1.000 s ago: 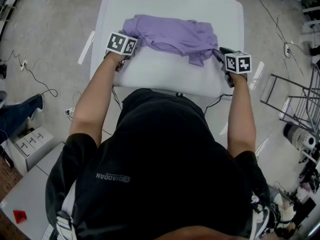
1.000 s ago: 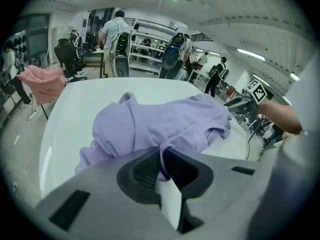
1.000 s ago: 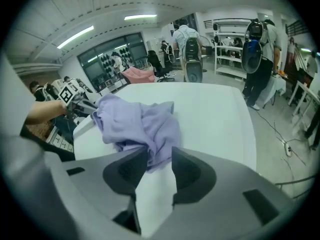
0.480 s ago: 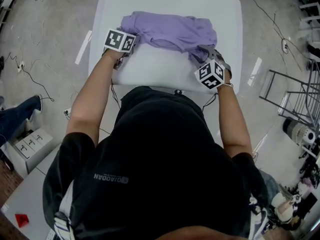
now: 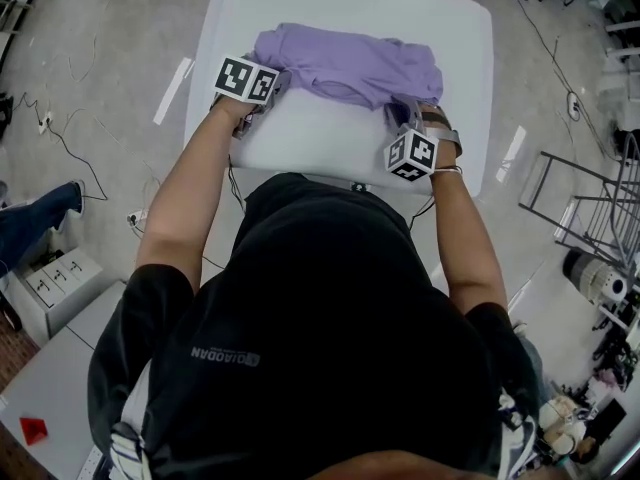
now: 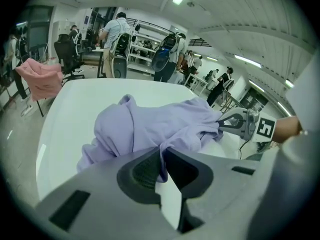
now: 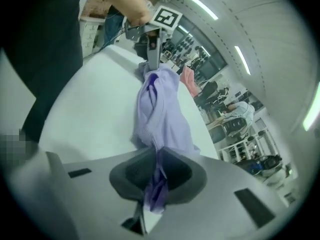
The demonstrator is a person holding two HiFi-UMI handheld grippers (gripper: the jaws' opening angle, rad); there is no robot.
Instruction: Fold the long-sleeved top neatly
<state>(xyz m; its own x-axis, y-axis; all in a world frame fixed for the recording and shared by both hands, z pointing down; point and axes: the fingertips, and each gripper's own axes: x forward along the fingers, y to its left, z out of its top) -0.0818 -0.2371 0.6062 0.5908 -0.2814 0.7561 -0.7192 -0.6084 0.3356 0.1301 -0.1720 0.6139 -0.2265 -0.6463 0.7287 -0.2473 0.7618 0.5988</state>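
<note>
1. The long-sleeved top (image 5: 350,63) lies bunched on the table (image 5: 340,3), stretching left to right across its middle; bare tabletop lies both beyond it and before it.
2. The left gripper (image 6: 161,154) sits at the top's near left corner; an edge of the cloth lies between its jaws.
3. The right gripper (image 7: 156,159) sits at the top's near right corner; its jaws have just been closing, with a fold of cloth between them.
4. The grippers are well apart; the top spans between them.
5. The person (image 5: 330,348) stands at the table's near edge.
6. On the floor (image 5: 100,58), a drawer unit (image 5: 55,278) stands left of the person; a wire rack (image 5: 590,208) stands well right of the table.
</note>
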